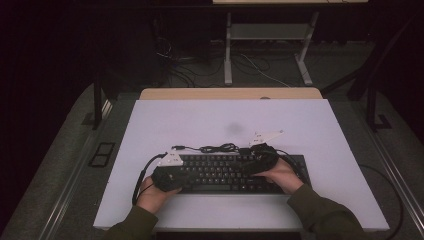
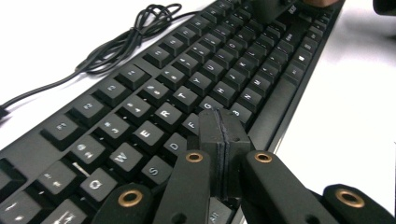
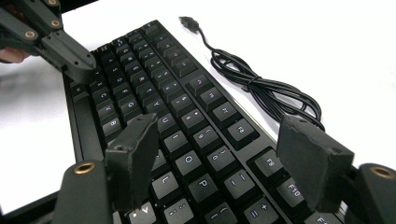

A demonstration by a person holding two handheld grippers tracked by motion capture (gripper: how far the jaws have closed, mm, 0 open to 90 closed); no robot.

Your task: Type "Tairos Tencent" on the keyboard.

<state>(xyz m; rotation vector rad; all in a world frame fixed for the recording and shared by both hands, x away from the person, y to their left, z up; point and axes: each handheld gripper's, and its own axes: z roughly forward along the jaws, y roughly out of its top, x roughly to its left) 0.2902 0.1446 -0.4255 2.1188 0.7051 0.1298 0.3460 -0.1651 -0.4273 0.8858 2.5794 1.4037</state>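
Observation:
A black keyboard (image 1: 220, 175) lies near the front of the white table (image 1: 200, 120), with its coiled black cable (image 1: 220, 148) just behind it. My left gripper (image 1: 175, 174) is over the keyboard's left end. In the left gripper view its jaws (image 2: 223, 126) are shut pad to pad with nothing between them, the tips low over the F and G keys (image 2: 205, 114). My right gripper (image 1: 257, 162) hovers over the keyboard's right part. Its jaws (image 3: 224, 140) stand open above the keys (image 3: 187, 140), holding nothing. The left gripper (image 3: 77, 63) also appears far off in the right gripper view.
The cable's USB plug (image 3: 188, 21) lies loose on the table behind the keyboard. Bare white surface spreads behind and to both sides. A wooden desk edge (image 1: 230, 93) borders the back. Beyond it are metal frame legs (image 1: 228, 50) and floor cables (image 1: 260, 70).

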